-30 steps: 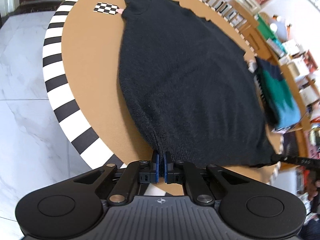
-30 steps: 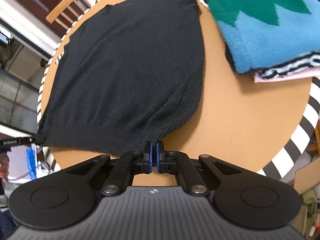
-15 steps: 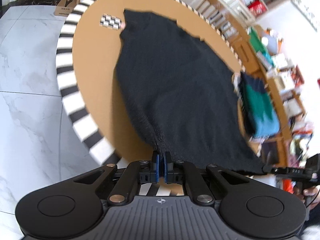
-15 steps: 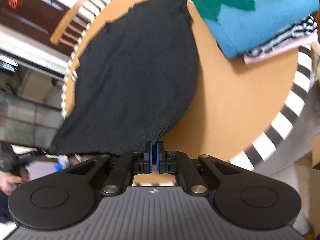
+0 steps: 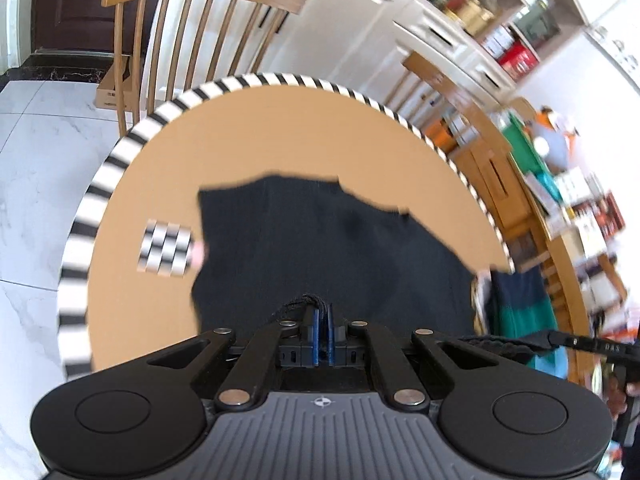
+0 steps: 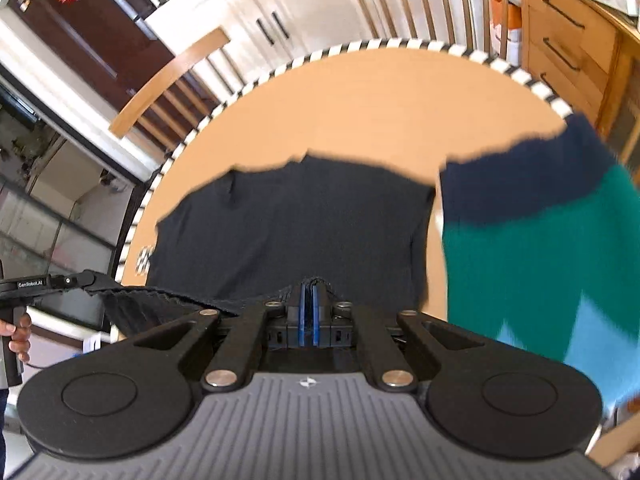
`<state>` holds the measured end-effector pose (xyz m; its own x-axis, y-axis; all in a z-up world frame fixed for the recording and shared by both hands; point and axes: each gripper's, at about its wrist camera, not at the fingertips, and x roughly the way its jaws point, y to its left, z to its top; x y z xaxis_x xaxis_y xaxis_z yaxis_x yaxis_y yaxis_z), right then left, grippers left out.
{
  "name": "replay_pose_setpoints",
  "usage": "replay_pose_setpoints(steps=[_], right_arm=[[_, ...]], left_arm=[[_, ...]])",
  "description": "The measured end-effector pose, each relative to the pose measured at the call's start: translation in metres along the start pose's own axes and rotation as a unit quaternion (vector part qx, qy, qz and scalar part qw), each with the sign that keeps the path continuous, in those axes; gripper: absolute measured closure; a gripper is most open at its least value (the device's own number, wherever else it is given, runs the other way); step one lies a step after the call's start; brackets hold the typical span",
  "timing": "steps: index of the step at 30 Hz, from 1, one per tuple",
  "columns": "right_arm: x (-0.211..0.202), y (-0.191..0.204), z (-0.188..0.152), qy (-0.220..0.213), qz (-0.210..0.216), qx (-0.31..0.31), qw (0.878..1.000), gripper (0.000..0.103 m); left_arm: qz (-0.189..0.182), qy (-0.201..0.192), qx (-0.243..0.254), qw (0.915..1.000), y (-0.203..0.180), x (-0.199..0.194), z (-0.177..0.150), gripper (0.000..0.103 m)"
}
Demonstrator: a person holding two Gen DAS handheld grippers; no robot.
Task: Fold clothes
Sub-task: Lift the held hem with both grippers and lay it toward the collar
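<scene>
Over the round counter (image 5: 280,136), both grippers, left (image 5: 321,334) and right (image 6: 307,320), have jaws clamped on the black sweater's (image 5: 320,248) near hem. Judged best: carry both corners level to the far edge, clear of the folded pile (image 6: 540,248) at right.

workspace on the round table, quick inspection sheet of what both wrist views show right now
surface: round tan table with black-and-white striped rim
job's things: black knit garment, near hem lifted
clutter: folded blue-and-green sweater pile; checkerboard marker
grippers: left claw and right claw both shut on the hem
cables: nothing seen
surroundings: wooden slat-back chairs, white cabinets, marble floor
</scene>
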<state>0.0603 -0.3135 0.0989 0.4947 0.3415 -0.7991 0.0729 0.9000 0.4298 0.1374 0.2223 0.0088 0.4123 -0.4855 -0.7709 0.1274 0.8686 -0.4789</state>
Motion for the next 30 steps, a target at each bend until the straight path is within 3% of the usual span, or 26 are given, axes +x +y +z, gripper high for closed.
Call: replay_pose_setpoints(steps=[8, 12, 20, 26, 28, 29, 30], right_arm=[[0.062, -0.015, 0.079, 0.005, -0.030, 0.004, 1.000, 0.099], [0.108, -0.030, 0.106, 0.029, -0.056, 0.022, 0.998, 0.099], [0.180, -0.049, 0.124, 0.048, -0.088, 0.042, 0.994, 0.100], [0.194, -0.059, 0.129, 0.035, -0.116, 0.042, 0.992, 0.102], [0.189, -0.061, 0.128, 0.020, -0.109, 0.044, 0.993, 0.101], [0.185, -0.060, 0.126, 0.012, -0.102, 0.038, 0.994, 0.101], [0.180, -0.058, 0.122, 0.006, -0.094, 0.028, 0.995, 0.097]], left_arm=[[0.022, -0.003, -0.044, 0.9988, -0.003, 0.072, 0.090, 0.099], [0.056, 0.005, -0.072, 0.9959, 0.007, 0.116, 0.118, 0.099], [0.094, 0.004, -0.130, 0.9871, 0.031, 0.178, 0.132, 0.099], [0.095, -0.009, -0.112, 0.9892, 0.031, 0.193, 0.126, 0.098], [0.095, -0.013, -0.104, 0.9900, 0.031, 0.198, 0.123, 0.095], [0.095, -0.015, -0.100, 0.9903, 0.030, 0.200, 0.122, 0.088], [0.097, -0.019, -0.088, 0.9913, 0.028, 0.199, 0.121, 0.072]])
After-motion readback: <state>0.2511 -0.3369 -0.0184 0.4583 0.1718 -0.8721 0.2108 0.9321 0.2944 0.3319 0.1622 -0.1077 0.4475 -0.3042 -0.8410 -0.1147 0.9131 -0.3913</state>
